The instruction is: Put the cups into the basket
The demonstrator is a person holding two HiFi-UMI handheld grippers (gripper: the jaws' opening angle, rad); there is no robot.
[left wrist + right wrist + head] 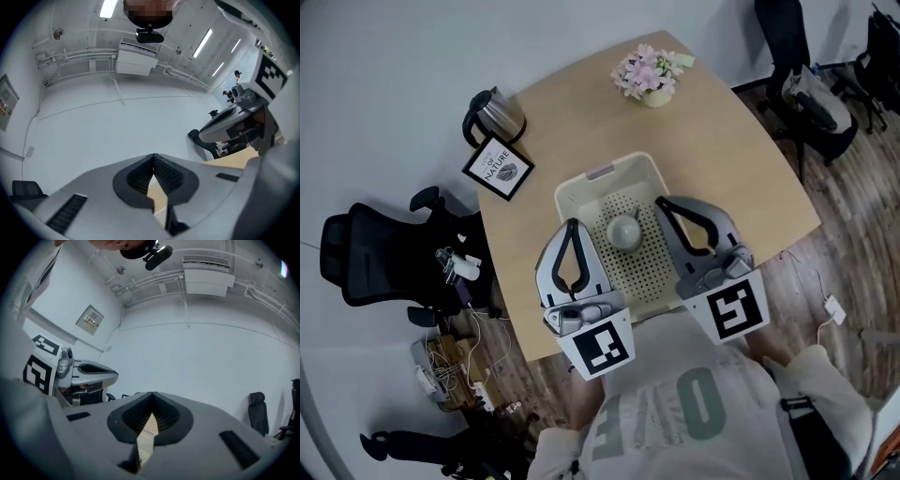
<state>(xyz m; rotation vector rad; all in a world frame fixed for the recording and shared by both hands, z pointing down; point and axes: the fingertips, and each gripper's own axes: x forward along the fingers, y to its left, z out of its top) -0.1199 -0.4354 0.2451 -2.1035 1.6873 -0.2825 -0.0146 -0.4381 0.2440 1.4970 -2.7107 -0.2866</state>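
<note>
Head view: cup (624, 231) centred in basket (623, 178)

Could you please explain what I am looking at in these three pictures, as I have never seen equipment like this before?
There is no robot here: a person holds a hand-held gripper in each hand. The head view comes from a camera on the person's head, looking down at a wooden table. The other two come from cameras riding on the left gripper and the right gripper, looking along their jaws into the room. The cubes with black-and-white squares are part of the grippers. On the table stand a cream basket with one pale cup inside, a kettle, a framed sign and a pot of flowers. Both grippers' jaws are together and hold nothing.
</note>
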